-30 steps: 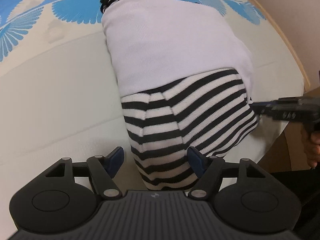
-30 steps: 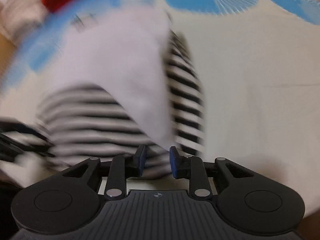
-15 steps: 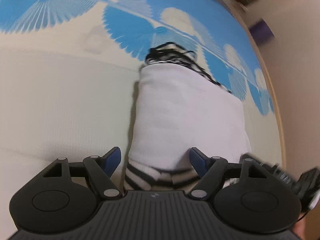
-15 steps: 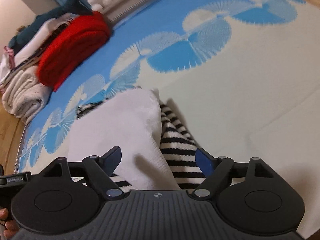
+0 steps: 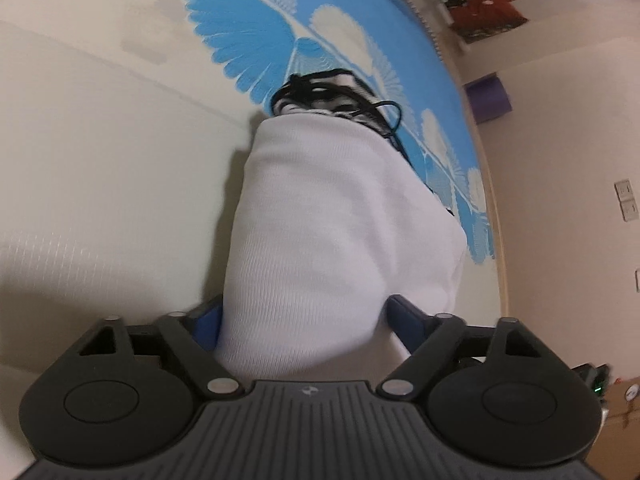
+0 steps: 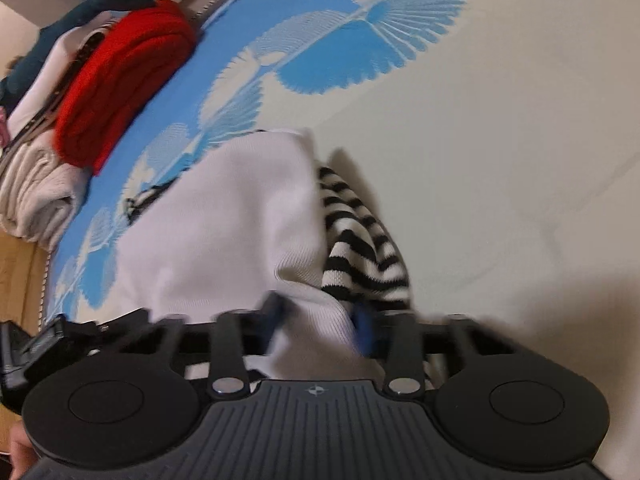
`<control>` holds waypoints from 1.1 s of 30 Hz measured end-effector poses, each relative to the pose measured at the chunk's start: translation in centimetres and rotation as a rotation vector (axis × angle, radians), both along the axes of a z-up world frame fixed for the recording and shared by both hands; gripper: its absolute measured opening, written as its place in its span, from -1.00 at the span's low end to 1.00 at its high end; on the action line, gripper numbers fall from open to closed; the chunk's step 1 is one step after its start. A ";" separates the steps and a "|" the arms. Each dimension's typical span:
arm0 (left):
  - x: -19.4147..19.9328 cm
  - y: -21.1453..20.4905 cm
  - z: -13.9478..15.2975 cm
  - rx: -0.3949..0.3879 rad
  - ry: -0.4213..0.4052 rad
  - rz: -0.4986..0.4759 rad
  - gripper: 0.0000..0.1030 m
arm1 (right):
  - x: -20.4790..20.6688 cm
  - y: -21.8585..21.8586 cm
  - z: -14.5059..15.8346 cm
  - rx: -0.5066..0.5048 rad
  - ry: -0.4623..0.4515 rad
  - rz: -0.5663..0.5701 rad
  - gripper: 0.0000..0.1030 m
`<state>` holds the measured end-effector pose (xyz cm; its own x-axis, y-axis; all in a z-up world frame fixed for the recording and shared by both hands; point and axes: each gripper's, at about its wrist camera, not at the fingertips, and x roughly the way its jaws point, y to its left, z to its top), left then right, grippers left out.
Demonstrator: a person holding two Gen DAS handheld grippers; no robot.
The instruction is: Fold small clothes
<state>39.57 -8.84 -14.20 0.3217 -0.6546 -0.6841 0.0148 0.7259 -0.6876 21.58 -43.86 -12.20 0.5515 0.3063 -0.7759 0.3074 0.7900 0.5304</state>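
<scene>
under everything lies one large mat (image 5: 100,152), cream over most of its surface with a blue band of fan-shaped prints along its far side. on it rests the one garment you are working on, a white knit piece (image 5: 332,232) with a black-and-white striped part (image 6: 360,248) showing at its right edge in the right wrist view, and a tangle of thin black cord (image 5: 340,96) at its far end. it lies lengthwise away from you, its near end lifted off the mat and reaching both of your tools. beyond it, at the mat's far left edge in the right wrist view, sits one stack of folded clothes (image 6: 80,120): a red knit on top, a cream knit beneath it, and darker pieces behind that you cannot make out singly. your left gripper (image 5: 304,320) has its two blue pads spread wide, one on each side of the white fabric's near end, so it is released and not pinching. your right gripper (image 6: 320,320) is blurred; its two blue pads stand close together with a fold of the white fabric between them, but whether they are clamped on it cannot be told. one purple object (image 5: 488,100) stands by the wall past the mat.
</scene>
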 end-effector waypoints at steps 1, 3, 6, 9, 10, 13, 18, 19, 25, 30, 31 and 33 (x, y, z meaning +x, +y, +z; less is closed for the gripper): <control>-0.2 -0.1 0.2 0.017 -0.016 -0.001 0.27 | 0.0 0.4 0.3 -0.014 -0.010 0.009 -0.53; -0.1 0.2 1.1 0.021 -0.036 0.008 -0.08 | 0.1 0.8 0.7 -0.041 -0.020 0.012 -0.62; -0.2 0.9 4.2 0.046 -0.140 0.002 -0.19 | 0.4 0.9 1.2 -0.036 -0.061 -0.019 -0.74; -0.1 2.6 7.3 0.100 -0.267 0.005 -0.20 | 1.2 1.7 2.1 -0.009 -0.123 -0.028 -0.79; 0.0 3.4 8.0 0.111 -0.292 0.011 -0.20 | 1.6 2.2 2.4 0.000 -0.142 -0.022 -0.80; 0.7 6.9 9.4 0.131 -0.342 0.039 -0.20 | 3.3 4.8 3.3 0.016 -0.197 0.014 -0.80; 1.8 13.2 9.7 0.130 -0.330 0.114 0.03 | 6.0 9.5 4.6 0.052 -0.292 0.086 -0.85; 2.0 14.2 9.4 0.141 -0.310 0.126 0.15 | 6.4 10.4 4.7 0.054 -0.306 0.101 -0.86; 1.1 17.7 8.9 0.354 -0.246 0.125 0.17 | 8.8 13.3 2.7 -0.008 -0.201 0.139 -0.86; -0.9 19.1 8.9 0.228 -0.177 0.074 0.23 | 8.8 13.7 2.5 -0.036 -0.168 0.116 -0.81; -1.2 18.8 8.5 0.218 -0.147 0.041 0.25 | 8.7 13.7 2.6 -0.032 -0.167 0.115 -0.71; -1.4 17.8 7.1 0.224 -0.082 -0.017 0.27 | 8.0 13.8 2.8 -0.038 -0.173 0.103 -0.56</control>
<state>38.16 8.96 -7.09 0.3723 -0.4954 -0.7848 0.0780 0.8594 -0.5054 29.60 -30.11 -9.37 0.6447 0.3406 -0.6844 0.1307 0.8329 0.5377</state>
